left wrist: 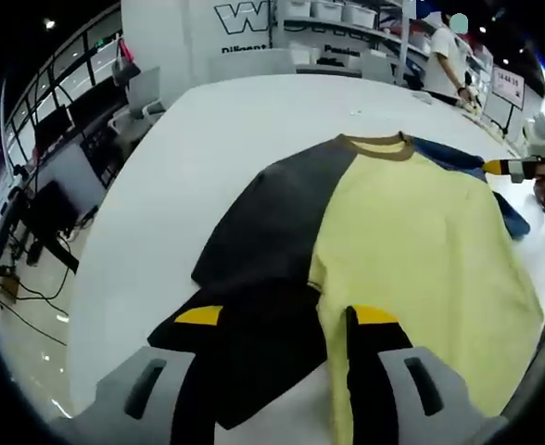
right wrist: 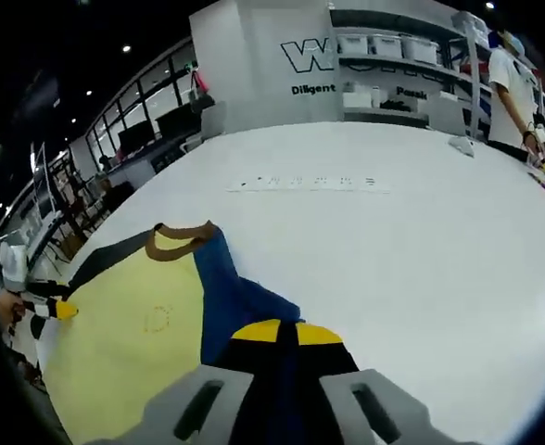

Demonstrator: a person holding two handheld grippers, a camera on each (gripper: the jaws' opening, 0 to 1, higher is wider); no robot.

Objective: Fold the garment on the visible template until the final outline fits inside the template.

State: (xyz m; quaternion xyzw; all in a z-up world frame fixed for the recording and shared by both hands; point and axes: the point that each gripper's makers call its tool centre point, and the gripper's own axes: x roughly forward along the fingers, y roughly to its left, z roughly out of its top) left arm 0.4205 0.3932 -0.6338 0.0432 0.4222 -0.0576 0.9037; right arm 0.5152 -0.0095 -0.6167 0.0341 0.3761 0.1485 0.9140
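Observation:
A T-shirt lies flat on the white table [left wrist: 208, 158], with a yellow body [left wrist: 411, 241], a black sleeve side [left wrist: 272, 232], a blue sleeve [left wrist: 453, 158] and a brown collar [left wrist: 376, 145]. My left gripper [left wrist: 286, 320] is open at the shirt's near edge, its jaws wide apart with the black sleeve cloth lying between them. My right gripper [right wrist: 286, 332] is shut on the blue sleeve [right wrist: 240, 301], and a strip of blue cloth runs between its jaws. It enters the left gripper view at the right as the right gripper [left wrist: 512, 168]. The left gripper [right wrist: 57, 310] shows beside the yellow body [right wrist: 124, 334].
The table's left edge [left wrist: 96, 278] drops to a floor with cables and desks. A row of small marks [right wrist: 305, 183] crosses the table beyond the shirt. A person in a white shirt [right wrist: 509, 83] stands at the far right by shelves of boxes [right wrist: 384, 46].

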